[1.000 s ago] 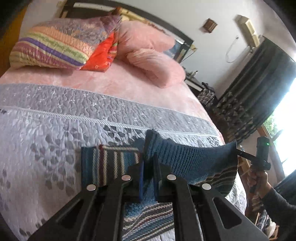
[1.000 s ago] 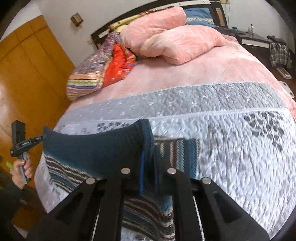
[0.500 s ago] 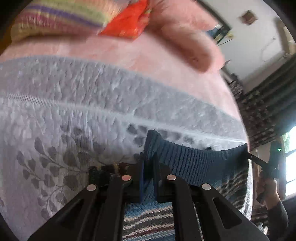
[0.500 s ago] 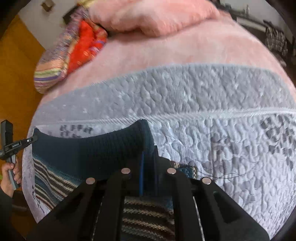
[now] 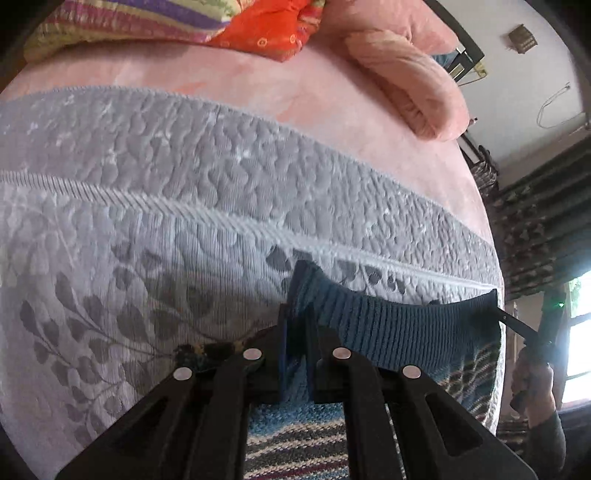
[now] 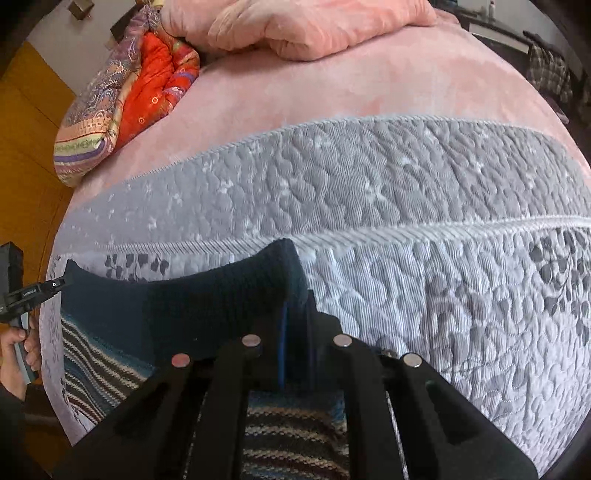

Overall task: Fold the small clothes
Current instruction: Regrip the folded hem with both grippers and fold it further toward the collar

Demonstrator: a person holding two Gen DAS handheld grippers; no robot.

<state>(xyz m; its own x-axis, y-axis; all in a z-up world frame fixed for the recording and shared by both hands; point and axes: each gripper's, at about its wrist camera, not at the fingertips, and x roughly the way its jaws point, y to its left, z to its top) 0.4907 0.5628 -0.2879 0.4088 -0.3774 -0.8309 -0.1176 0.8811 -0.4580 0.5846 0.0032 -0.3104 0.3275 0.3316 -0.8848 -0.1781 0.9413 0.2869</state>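
A: Log entry. Left claw [image 5: 295,354] was clamped on one end of the dark ribbed hem [image 5: 388,325] of the striped knit garment [image 5: 295,443]; right claw [image 6: 295,350] was pinched on the other end of that hem.

B: Where did the garment sit relative to the claws?

A: The hem was stretched in a band between the two claws. The striped body hung below and behind the fingertips, over the grey quilted bedspread [image 6: 406,221] near the bed's edge. Ahead of both claws lay bare quilt, then the pink blanket [image 6: 332,92]; well beyond that, the pink pillows [image 6: 314,29] and the folded colourful quilt [image 6: 122,99].

B: Handling?

A: Judged soft, limp and light. The knit looked stretchy, with a slight sag mid-span, so it would probably droop or bunch if the claws came together unevenly. The ribbed band looked thicker than the body, which I took as the firmer place to grip.

B: Grip points?

A: The hem corners, as held. Judged suited to carrying the edge forward evenly over the quilt. Slip risk looked low; the rough knit should catch on the pads
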